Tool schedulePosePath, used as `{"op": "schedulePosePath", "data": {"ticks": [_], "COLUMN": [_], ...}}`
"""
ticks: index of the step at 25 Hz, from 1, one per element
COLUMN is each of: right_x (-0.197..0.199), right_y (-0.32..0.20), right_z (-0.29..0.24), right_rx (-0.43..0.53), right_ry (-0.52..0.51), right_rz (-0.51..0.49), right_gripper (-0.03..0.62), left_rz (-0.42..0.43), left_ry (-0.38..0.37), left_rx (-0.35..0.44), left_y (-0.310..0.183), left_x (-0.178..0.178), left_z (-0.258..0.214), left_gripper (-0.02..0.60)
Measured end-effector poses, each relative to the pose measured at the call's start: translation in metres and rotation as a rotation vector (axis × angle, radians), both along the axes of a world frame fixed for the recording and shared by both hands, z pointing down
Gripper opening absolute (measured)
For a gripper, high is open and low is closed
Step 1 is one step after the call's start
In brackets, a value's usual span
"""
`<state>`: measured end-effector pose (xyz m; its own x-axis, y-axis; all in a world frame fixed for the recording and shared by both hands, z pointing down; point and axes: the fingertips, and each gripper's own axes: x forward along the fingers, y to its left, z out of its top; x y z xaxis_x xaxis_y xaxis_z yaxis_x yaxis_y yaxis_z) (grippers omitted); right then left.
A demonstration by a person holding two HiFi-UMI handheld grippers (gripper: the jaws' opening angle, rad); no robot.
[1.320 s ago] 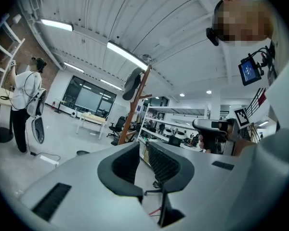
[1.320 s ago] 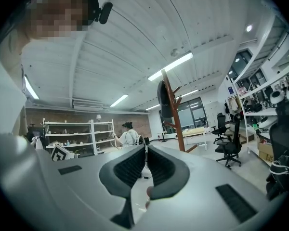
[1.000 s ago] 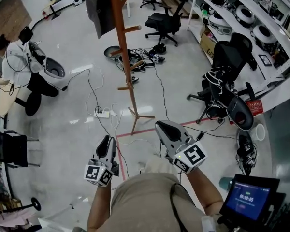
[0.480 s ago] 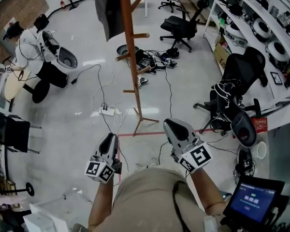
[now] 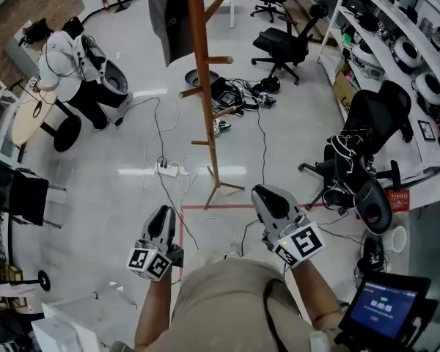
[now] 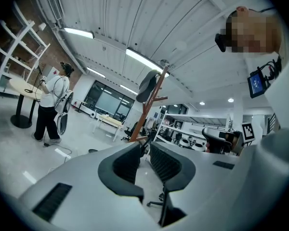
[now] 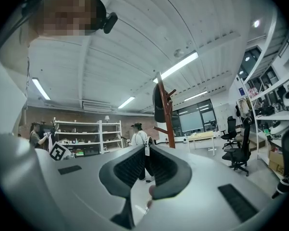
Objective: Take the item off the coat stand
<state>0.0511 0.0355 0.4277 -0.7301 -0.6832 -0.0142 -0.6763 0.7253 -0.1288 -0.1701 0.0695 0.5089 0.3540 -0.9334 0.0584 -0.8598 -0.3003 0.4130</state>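
Observation:
A tall wooden coat stand (image 5: pixel 205 101) rises from the floor ahead of me, and a dark grey garment (image 5: pixel 169 13) hangs from its top pegs. Both grippers are held level in front of the person's body, well short of the stand. My left gripper (image 5: pixel 161 213) has its jaws a little apart with nothing between them (image 6: pixel 144 146). The stand (image 6: pixel 145 114) and garment (image 6: pixel 147 83) show far beyond its jaws. My right gripper (image 5: pixel 262 193) has its tips together and holds nothing (image 7: pixel 147 143). In its view the stand (image 7: pixel 167 114) and garment (image 7: pixel 158 105) are distant.
Cables and gear (image 5: pixel 235 94) lie behind the stand's base, a power strip (image 5: pixel 169 170) to its left. Red tape (image 5: pixel 205 207) marks the floor. Office chairs (image 5: pixel 286 42) (image 5: pixel 359 123) and shelves (image 5: pixel 396 42) stand at the right. A person by a white machine (image 5: pixel 59 57) is far left.
The head view has swung, so the stand and the floor sit further right and lower in the picture. The right gripper has drifted slightly to the right. Neither gripper's jaws have changed.

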Motion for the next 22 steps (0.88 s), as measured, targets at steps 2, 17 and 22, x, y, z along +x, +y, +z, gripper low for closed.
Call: {"op": "schedulePosePath", "data": {"ticks": [2,17,22], "right_x": [-0.001,-0.060,-0.086], "right_y": [-0.006,-0.043,-0.051], "right_z": [0.002,0.004,0.011], "right_rx": [-0.003,-0.033,-0.040], "right_ry": [0.001,0.018,0.032], "right_rz": [-0.009,0.019,0.016], "right_gripper": [0.025,0.028,0.028], "left_rz": [-0.003,0.140,0.184], "left_ry": [-0.003,-0.056,-0.053], "left_rx": [-0.004,0.056,0.060], "left_y": [-0.005,-0.073,-0.084], "left_x": [0.000,-0.025,-0.035], "left_z": [0.005,-0.006,-0.004], "left_gripper": [0.077,0.078,0.078]}}
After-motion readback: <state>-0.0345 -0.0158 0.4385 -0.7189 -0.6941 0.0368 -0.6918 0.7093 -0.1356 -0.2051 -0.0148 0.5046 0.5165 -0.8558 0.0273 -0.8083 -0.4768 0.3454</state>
